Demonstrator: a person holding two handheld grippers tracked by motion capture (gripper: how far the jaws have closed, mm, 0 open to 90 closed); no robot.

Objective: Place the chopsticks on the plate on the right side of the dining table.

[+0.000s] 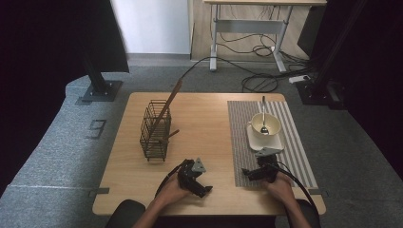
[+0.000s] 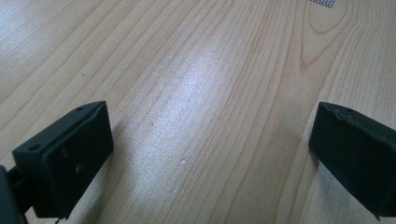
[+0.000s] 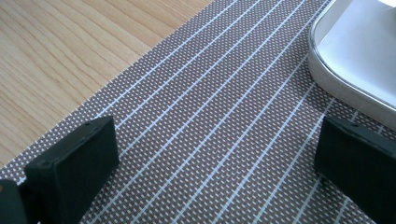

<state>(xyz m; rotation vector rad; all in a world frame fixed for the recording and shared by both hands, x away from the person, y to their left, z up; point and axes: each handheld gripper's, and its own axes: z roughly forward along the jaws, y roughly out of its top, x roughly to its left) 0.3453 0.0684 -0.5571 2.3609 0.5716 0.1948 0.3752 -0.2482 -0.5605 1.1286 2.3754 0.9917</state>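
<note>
My left gripper (image 1: pixel 204 188) rests low over the bare wood of the table (image 1: pixel 209 123) near the front edge, held by a hand. In the left gripper view my left gripper (image 2: pixel 210 158) is open, with nothing but wood grain between its jaws. My right gripper (image 1: pixel 248 173) lies on the striped placemat (image 1: pixel 290 142), just in front of the white saucer (image 1: pixel 275 143). In the right gripper view my right gripper (image 3: pixel 215 163) is also open and empty over the placemat (image 3: pixel 210 107), with the saucer's rim (image 3: pixel 327 79) at the upper right.
A white cup (image 1: pixel 266 126) with a metal spoon (image 1: pixel 263 116) in it stands on the saucer. A dark wire basket (image 1: pixel 154 132) holding long wooden utensils (image 1: pixel 168 102) stands on the left half of the table. Cables and stand bases lie on the floor beyond.
</note>
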